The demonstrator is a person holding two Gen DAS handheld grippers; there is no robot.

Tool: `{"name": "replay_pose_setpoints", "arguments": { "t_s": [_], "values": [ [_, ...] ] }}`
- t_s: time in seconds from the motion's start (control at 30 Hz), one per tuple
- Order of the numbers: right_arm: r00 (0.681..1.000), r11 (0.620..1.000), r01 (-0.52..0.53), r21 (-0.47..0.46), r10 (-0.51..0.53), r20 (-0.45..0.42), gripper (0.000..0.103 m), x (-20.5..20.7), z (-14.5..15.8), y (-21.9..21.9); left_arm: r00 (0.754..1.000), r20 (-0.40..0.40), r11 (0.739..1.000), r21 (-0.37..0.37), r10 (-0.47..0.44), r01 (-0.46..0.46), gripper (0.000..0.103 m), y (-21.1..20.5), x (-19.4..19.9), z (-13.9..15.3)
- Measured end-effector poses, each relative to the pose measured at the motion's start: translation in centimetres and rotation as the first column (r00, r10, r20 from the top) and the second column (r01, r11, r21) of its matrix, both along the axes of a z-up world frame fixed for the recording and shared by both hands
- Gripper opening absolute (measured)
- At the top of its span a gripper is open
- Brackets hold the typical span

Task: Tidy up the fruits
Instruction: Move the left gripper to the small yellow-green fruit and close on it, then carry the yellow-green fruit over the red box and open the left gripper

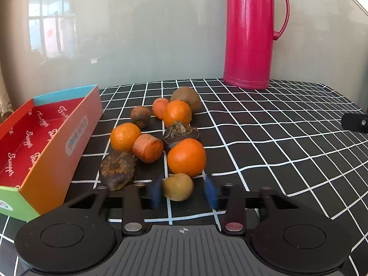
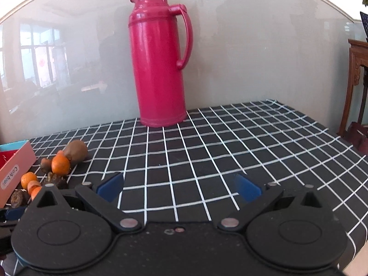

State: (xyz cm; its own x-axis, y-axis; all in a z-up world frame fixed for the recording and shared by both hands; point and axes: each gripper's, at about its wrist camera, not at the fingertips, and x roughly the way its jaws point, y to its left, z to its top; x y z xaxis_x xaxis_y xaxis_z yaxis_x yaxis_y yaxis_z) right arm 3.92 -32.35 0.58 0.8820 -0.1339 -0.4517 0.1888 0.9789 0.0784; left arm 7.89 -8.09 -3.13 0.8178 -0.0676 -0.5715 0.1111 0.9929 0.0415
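A pile of fruit lies on the checked cloth in the left wrist view: three oranges [image 1: 186,156], two carrot pieces [image 1: 148,148], a kiwi [image 1: 186,98], dark dried fruits [image 1: 117,169] and a small yellow-brown fruit [image 1: 178,186]. My left gripper [image 1: 184,192] is open, its blurred blue pads on either side of the yellow-brown fruit, with a gap on the right. The open red-lined box [image 1: 53,138] stands to the left. My right gripper [image 2: 179,187] is open and empty over bare cloth, with the fruit pile [image 2: 60,165] to its left.
A tall pink thermos [image 1: 249,32] stands at the back by the wall, also in the right wrist view [image 2: 158,64]. The black-and-white checked cloth [image 2: 230,142] covers the table. Wooden furniture [image 2: 357,80] stands beyond the table's right edge.
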Motion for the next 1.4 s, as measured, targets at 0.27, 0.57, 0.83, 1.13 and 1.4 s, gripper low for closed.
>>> {"name": "replay_pose_setpoints", "arguments": {
  "t_s": [0.27,0.57,0.83,1.13,1.4],
  "values": [
    [1.000,1.000,0.004,-0.020,-0.004,-0.003,0.103,0.0,-0.4,0.1,1.000,0.007,1.000,0.017,-0.022,0.022,0.028,0.2,-0.8,0.2],
    [0.999,0.999,-0.014,-0.039,0.013,-0.030,0.103,0.3,-0.7,1.2,0.996,0.079,0.999,0.027,-0.035,0.033,0.028,1.5,-3.2,2.2],
    [0.998,0.997,-0.053,-0.055,0.051,-0.044,0.103,0.7,-0.8,3.4,0.976,0.213,0.998,0.024,0.051,-0.057,0.028,5.3,-4.8,5.1],
    [0.992,0.991,-0.120,-0.060,0.118,-0.037,0.103,1.5,-0.7,6.9,0.958,0.221,0.982,0.012,0.182,-0.189,0.028,12.0,-4.4,5.6],
    [0.984,0.982,-0.178,-0.061,0.176,-0.038,0.103,2.4,-0.8,10.2,0.943,0.191,0.961,-0.002,0.271,-0.276,0.028,16.7,-3.2,4.9]
  ]
}}
